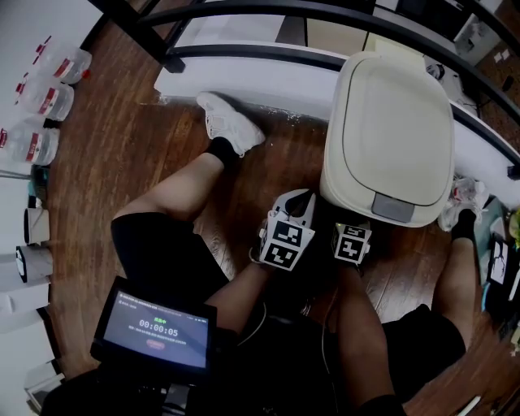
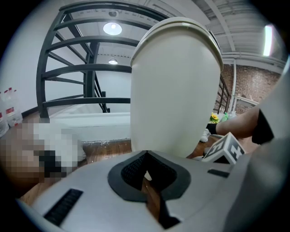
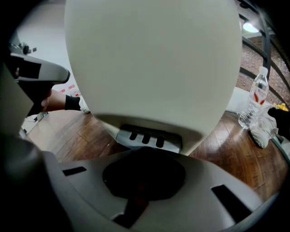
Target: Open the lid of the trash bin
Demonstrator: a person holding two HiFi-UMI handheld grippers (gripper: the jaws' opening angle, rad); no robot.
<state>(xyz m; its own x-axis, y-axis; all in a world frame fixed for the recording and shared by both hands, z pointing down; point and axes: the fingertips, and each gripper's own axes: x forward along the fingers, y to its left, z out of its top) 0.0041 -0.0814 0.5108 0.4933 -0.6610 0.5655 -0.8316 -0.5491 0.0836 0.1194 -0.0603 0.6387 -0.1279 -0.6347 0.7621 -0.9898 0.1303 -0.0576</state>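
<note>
A cream trash bin stands on the wooden floor between the seated person's legs, its lid down. A grey pedal tab sticks out at its front base. My left gripper sits by the bin's front left side, shut and empty; in the left gripper view the bin rises just past that gripper. My right gripper is low at the bin's front, shut and empty. In the right gripper view this gripper lies just short of the grey three-button panel under the bin.
Behind the bin run a white ledge and a black railing. Water bottles stand at the far left, another bottle to the bin's right. The person's shoe, bare legs and a timer screen flank the grippers.
</note>
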